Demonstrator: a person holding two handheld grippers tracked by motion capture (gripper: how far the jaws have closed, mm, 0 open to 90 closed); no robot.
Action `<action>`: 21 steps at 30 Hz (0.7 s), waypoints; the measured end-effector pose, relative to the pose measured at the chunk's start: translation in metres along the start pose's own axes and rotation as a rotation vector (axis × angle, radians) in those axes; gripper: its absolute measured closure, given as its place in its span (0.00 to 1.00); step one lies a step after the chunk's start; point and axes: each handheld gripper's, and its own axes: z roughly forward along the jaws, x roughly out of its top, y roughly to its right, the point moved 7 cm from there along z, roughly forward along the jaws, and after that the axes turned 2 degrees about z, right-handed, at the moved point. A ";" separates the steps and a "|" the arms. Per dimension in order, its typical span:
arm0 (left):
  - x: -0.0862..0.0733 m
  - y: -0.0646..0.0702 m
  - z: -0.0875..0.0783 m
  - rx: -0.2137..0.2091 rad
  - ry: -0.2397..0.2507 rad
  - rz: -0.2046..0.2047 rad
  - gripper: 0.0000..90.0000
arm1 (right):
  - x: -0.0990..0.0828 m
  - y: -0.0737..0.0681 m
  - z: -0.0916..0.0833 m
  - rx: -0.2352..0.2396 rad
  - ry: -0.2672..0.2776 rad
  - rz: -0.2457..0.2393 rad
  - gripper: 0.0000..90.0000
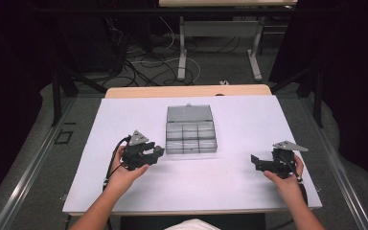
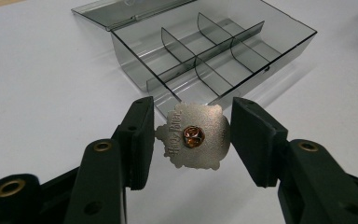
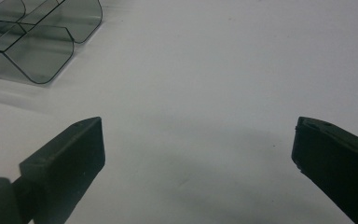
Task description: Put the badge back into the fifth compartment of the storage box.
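Note:
My left gripper (image 1: 156,152) is shut on a silver metal pin badge (image 2: 200,151), seen back side up with a brass clasp at its middle and raised lettering. It hovers just left of the front of a smoky clear compartment box (image 1: 190,130), whose lid lies open toward the far side. In the left gripper view the box (image 2: 214,51) sits right beyond the badge, its several cells looking bare. My right gripper (image 1: 256,163) stands open over the white sheet, to the right of the box. Nothing lies between its jaws, and a box corner (image 3: 37,46) shows at upper left.
A white sheet (image 1: 124,120) covers the wooden table, whose far edge (image 1: 187,91) shows bare. Beyond it are a second table's legs (image 1: 182,48) and cables on the floor. Metal rails run along both sides of the table.

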 end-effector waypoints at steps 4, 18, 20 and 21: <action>0.003 0.001 0.000 0.002 0.008 0.002 0.57 | 0.000 -0.001 0.001 -0.002 -0.002 0.005 0.03; 0.023 0.003 -0.004 0.001 0.005 0.022 0.57 | 0.000 -0.001 0.001 -0.003 -0.001 0.005 0.03; 0.025 0.003 -0.005 -0.002 0.005 0.019 0.57 | 0.000 -0.001 0.000 -0.003 -0.001 0.005 0.03; 0.026 0.003 -0.005 -0.005 0.002 0.020 0.57 | 0.000 -0.001 0.000 -0.004 -0.001 0.004 0.03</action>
